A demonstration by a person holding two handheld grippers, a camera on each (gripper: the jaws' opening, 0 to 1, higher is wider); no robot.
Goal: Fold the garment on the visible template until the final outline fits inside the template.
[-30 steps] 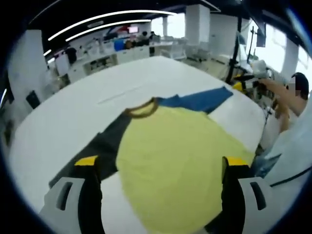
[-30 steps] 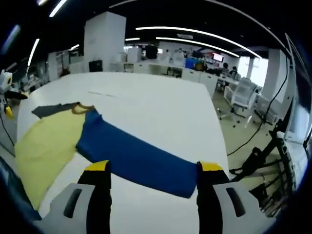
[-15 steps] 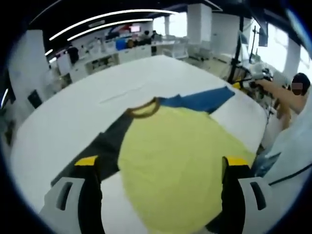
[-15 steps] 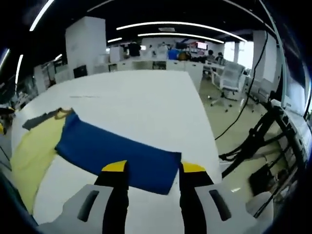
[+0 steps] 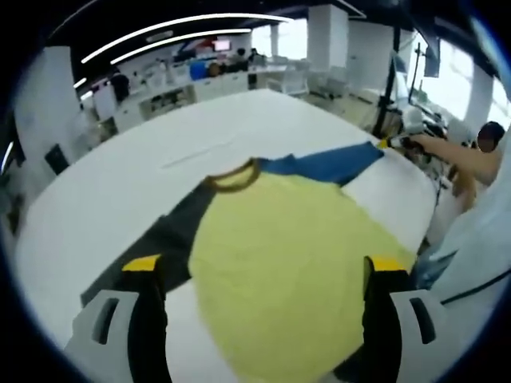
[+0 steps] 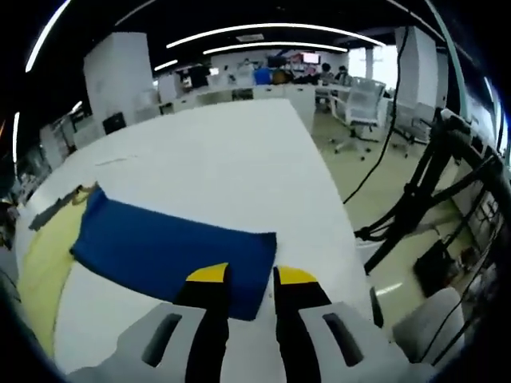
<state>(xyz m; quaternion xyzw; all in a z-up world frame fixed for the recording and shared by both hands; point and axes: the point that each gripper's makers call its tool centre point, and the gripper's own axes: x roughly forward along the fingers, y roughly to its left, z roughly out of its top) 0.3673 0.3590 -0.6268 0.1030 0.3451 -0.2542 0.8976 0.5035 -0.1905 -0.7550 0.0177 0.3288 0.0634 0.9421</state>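
A T-shirt lies flat on the white table (image 5: 120, 183), with a yellow body (image 5: 279, 239), brown collar (image 5: 233, 177), blue sleeve (image 5: 327, 163) and dark grey sleeve (image 5: 172, 235). My left gripper (image 5: 265, 265) hangs above the yellow body near its hem, jaws wide open, holding nothing. In the right gripper view the blue sleeve (image 6: 168, 243) stretches to the left, and my right gripper (image 6: 251, 275) has its jaws drawn close together over the cuff's corner. The right gripper (image 5: 399, 142) also shows in the left gripper view, at the sleeve's end.
A faint thin line (image 5: 200, 154) marks the table beyond the collar. The table's edge (image 6: 327, 215) runs just right of the cuff, with a black stand and cables (image 6: 431, 183) on the floor past it. A person (image 5: 479, 159) stands at the right. Office desks (image 5: 192, 80) are far behind.
The right gripper's jaws have narrowed from wide apart to close together as it came down onto the blue cuff. The left gripper has stayed still and open.
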